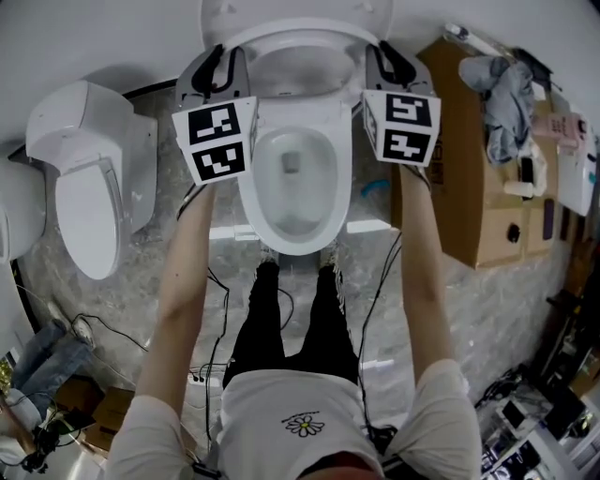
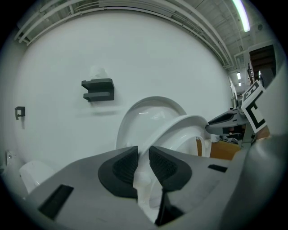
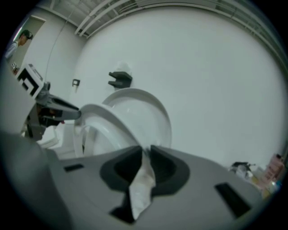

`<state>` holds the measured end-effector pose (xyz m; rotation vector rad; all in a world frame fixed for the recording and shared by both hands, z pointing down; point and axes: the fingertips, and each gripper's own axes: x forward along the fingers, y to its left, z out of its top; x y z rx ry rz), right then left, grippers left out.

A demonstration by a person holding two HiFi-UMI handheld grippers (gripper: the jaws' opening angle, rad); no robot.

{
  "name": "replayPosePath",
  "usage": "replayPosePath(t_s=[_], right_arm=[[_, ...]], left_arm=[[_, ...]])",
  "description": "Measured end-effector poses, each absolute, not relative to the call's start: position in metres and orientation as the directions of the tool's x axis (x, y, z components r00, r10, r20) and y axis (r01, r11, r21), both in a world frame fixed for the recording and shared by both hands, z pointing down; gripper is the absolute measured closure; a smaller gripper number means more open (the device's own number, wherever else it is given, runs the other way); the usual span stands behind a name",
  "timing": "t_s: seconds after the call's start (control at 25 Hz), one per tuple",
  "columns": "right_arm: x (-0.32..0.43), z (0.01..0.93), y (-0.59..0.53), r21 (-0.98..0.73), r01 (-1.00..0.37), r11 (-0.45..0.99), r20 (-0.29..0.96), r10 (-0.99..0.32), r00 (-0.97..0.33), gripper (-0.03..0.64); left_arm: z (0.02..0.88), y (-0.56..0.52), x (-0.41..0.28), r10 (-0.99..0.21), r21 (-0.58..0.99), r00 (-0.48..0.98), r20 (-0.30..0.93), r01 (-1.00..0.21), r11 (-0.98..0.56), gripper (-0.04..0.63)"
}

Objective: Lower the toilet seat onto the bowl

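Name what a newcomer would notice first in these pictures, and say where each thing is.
The white toilet seat stands half raised over the open bowl at the centre of the head view. The left gripper and right gripper clamp its two sides, each with the rim between its jaws. A second toilet stands on the floor to the left.

Toilet lid (image 1: pixel 281 13) — cut off by the top edge.

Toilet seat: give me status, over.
Both clamped: left gripper and right gripper, jaws on toilet seat, one per side. Seat tilted above bowl, not yet down. Nothing seen on bowl rim.
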<state>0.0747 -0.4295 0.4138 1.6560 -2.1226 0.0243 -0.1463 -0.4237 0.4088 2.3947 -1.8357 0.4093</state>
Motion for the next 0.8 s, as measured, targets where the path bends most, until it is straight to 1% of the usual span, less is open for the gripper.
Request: replayPosePath(t_s=[0.28,0.6,0.8], right_arm=[[0.079,0.419,-0.393,0.255,-0.922,0.292,0.362,-0.913,-0.189,0.541],[0.080,0.422,-0.353,0.286,-0.889,0.357,0.360,-0.900,-0.246,0.541],[0.078,0.429,-0.331,0.300,-0.865,0.403,0.369,-0.885,-0.285,0.540]], left_arm=[[0.414,-0.386,-0.142,-0.924,-0.088,0.250,0.289,-0.954,-0.286,0.503],[0.420,-0.344,-0.138,-0.936,-0.084,0.190,0.296,-0.971,-0.223,0.503],[0.426,-0.326,-0.140,-0.949,-0.062,0.162,0.269,-0.981,-0.185,0.502]])
